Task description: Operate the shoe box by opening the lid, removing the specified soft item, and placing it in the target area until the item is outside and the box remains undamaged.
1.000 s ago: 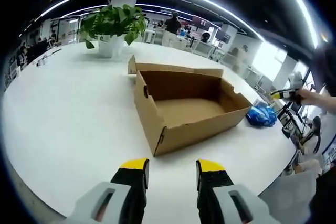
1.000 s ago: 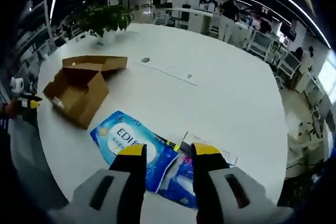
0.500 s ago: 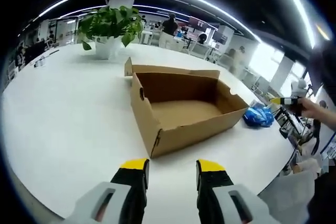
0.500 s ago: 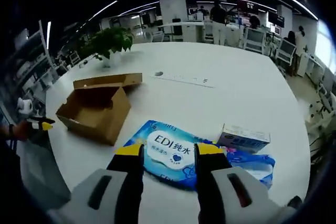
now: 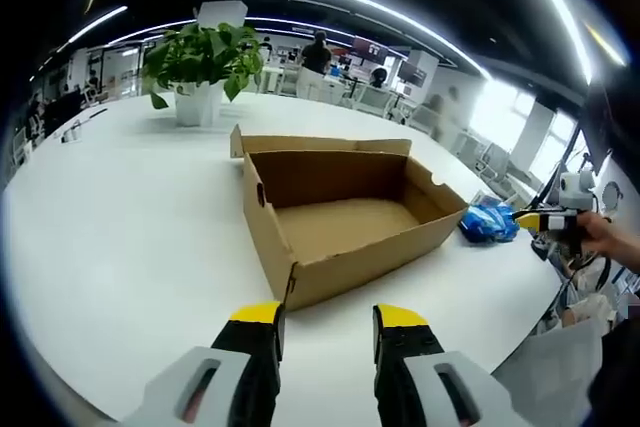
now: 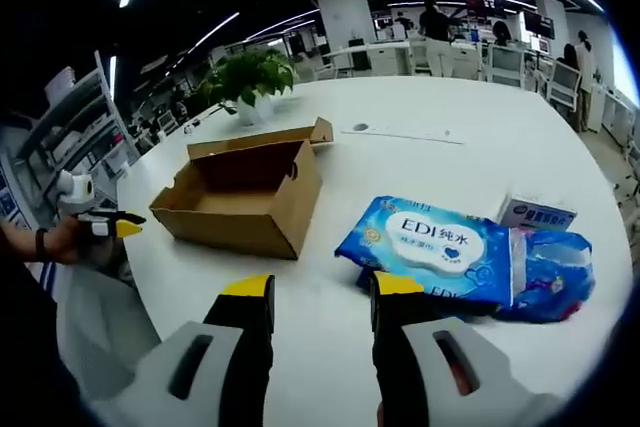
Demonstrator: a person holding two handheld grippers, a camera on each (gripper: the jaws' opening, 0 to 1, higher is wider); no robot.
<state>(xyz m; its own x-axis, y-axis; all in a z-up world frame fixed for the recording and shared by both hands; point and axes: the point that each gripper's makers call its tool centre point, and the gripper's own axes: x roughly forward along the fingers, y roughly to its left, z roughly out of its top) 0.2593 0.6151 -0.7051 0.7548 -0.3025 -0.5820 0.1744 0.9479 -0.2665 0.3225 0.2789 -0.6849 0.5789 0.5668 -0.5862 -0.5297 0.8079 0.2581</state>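
Shoe box (image 5: 345,212) sits open on the white table (image 5: 120,217), lid folded back flat behind it, inside bare cardboard. The soft item, a blue wipes pack (image 6: 440,247), lies on the table outside the box, off its far short end as the left tongs see it.

Left tongs (image 5: 327,322): spread, nothing between them, hanging just short of the box's near corner. Right tongs (image 6: 310,292): also spread and empty, above bare table between box and pack.

Key relation: from the right tongs the pack lies ahead and to the right, near, its long axis running across the view, tilted down to the right. Right hand is clearly the nearer one; the box stands between the left tongs and the pack.

Right gripper view adds a small white carton (image 6: 535,214) and a crumpled blue bag (image 6: 555,267) touching the pack. Left gripper view gives the box interior and a potted plant (image 5: 200,62) beyond; the pack there is only a blue scrap (image 5: 490,222).

Judgement: item out, box looks unharmed.
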